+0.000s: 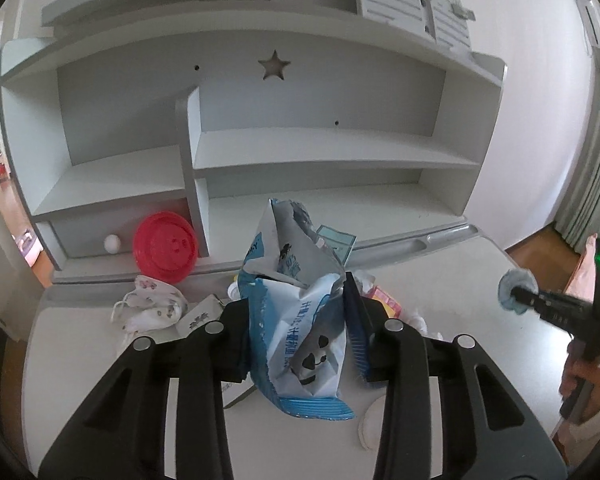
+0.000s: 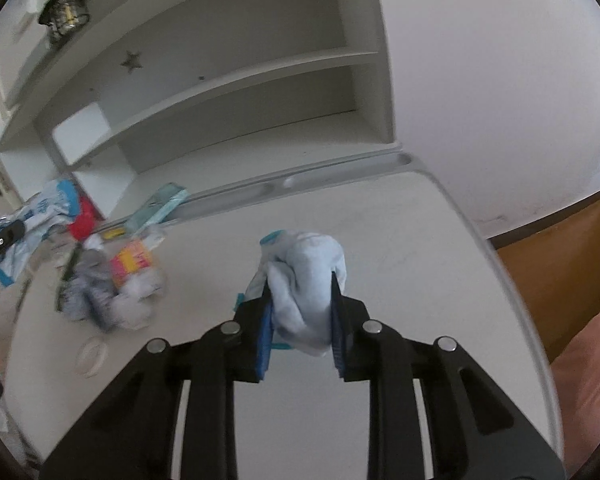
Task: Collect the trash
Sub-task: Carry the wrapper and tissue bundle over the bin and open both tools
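- White desk (image 2: pixel 380 216) with a shelf hutch (image 1: pixel 308 148) behind it is serving as the work surface; wood floor is showing past its right edge.
- Left gripper (image 1: pixel 300 340) is pinching a blue-and-white snack bag (image 1: pixel 296 320), holding it upright above the desk.
- Right gripper (image 2: pixel 302 312) is clamping a crumpled pale-blue face mask (image 2: pixel 308 280) between its blue pads, lifted off the desk.
- Progress, my read: two pieces are in hand, none visibly binned. No bin is appearing in either view, so I can't tell where the drop-off is.
- Still waiting on the desk: a printed cloth mask (image 1: pixel 152 304), a pink-and-yellow wrapper (image 2: pixel 134 260) in a pile of crumpled bits, a teal packet (image 2: pixel 160 204) near the hutch, and a tape ring (image 2: pixel 92 354).
- Left view only: a red lid (image 1: pixel 166 246) and a small white ball (image 1: pixel 112 244) are sitting under the hutch's left shelf; unclear if those count as trash.
- Right view only: the clutter pile's spread across the desk's left half, though it's blurring there.
- Left view is also catching the right gripper from the side with its mask, confirming that hold.
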The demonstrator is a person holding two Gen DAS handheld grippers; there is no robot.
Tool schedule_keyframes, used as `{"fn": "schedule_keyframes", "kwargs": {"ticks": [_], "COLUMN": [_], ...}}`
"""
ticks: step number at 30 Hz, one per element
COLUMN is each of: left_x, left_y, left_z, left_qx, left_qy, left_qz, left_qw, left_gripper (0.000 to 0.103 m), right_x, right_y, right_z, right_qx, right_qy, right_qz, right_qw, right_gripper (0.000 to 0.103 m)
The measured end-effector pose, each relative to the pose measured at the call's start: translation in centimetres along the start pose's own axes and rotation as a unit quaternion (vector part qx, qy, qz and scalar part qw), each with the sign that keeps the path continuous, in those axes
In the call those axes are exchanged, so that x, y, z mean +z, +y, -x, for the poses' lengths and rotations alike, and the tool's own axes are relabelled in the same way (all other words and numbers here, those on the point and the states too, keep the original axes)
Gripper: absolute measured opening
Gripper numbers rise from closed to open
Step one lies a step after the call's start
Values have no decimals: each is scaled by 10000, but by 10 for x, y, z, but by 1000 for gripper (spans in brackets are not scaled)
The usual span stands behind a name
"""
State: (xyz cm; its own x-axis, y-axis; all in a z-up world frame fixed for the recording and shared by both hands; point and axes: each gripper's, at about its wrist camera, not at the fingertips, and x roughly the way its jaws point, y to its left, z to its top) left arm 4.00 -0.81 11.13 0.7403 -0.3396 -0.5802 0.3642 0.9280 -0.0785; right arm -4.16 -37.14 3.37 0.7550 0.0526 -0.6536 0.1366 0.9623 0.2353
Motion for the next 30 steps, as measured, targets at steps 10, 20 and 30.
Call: {"fn": "schedule_keyframes", "kwargs": {"ticks": [10, 20, 30], "left_x": [-8, -15, -7], "left_y": [-27, -62, -114], "left_z": [48, 67, 69], "left_qx": [-320, -669, -1009], "left_qy": [-400, -533, -523], "left_qz": [-103, -263, -494], "left_qw": [9986, 9960, 9923], "left_gripper": [37, 37, 37], "right_x": [-27, -53, -42], "right_y": [20, 11, -30], "right_z": [48, 83, 127], "right_qx": [189, -28, 82], "right_qy": [-131, -163, -551], "right_qz": [-7, 131, -98], "right_qw": [9997, 9998, 9984], "right_gripper": [24, 24, 24]}}
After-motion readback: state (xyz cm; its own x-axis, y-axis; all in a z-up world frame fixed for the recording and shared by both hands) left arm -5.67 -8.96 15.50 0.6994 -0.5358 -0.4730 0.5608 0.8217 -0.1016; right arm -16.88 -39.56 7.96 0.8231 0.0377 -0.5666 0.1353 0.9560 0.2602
